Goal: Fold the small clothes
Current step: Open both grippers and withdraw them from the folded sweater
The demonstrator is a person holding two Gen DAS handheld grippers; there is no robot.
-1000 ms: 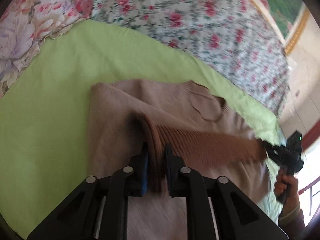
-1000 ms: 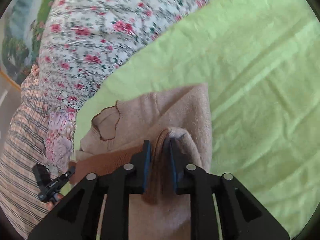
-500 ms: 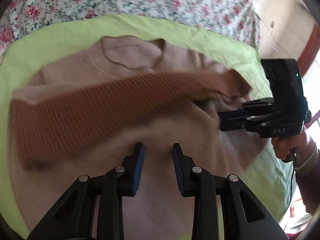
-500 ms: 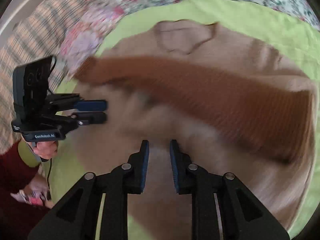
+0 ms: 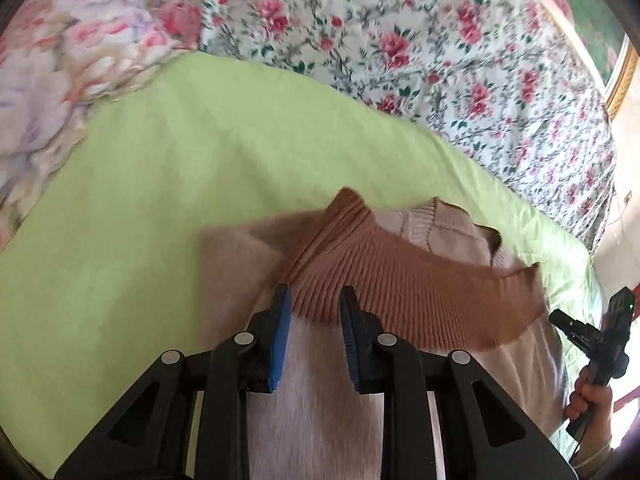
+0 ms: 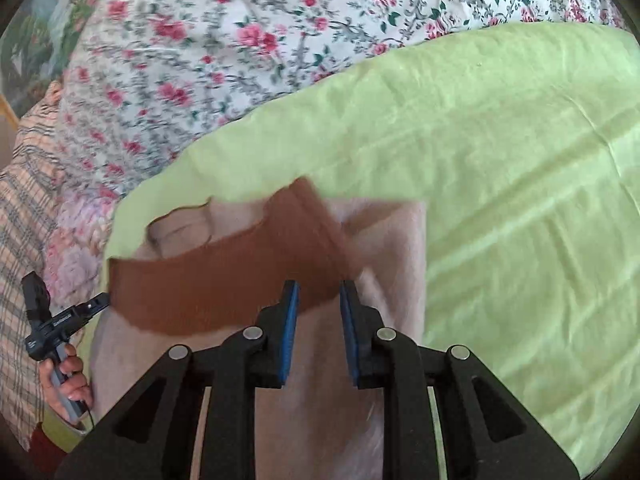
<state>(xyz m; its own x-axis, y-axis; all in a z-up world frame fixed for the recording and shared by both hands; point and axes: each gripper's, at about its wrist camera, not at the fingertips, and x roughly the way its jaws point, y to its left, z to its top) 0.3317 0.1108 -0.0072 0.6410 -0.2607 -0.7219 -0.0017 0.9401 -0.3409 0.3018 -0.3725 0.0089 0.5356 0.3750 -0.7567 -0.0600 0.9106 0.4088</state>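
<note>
A pale pink sweater (image 5: 240,264) (image 6: 392,248) lies on a light green cloth (image 5: 140,220) (image 6: 500,160). Its brown ribbed hem (image 5: 420,292) (image 6: 208,284) is folded up and lies across the body just below the collar. My left gripper (image 5: 316,304) hovers over the hem's left end, open by a narrow gap, its pads not pressing on the knit. At the hem's other end my right gripper (image 6: 320,296) is likewise narrowly open with nothing pinched. Each wrist view shows the other gripper at the far edge: the right gripper (image 5: 580,332), the left gripper (image 6: 92,306).
A floral bedspread (image 5: 400,40) (image 6: 200,40) lies under the green cloth and stretches behind it. A pastel flowered quilt (image 5: 60,60) lies at the back left and a plaid fabric (image 6: 24,220) beside it. A person's hand (image 5: 588,400) (image 6: 68,388) grips each handle. The bed's edge drops off beyond the sweater.
A second ago both grippers were shut on the ribbed hem. They let it go; it now lies folded across the sweater. Both grippers swung inward, then back to the hem's ends.
</note>
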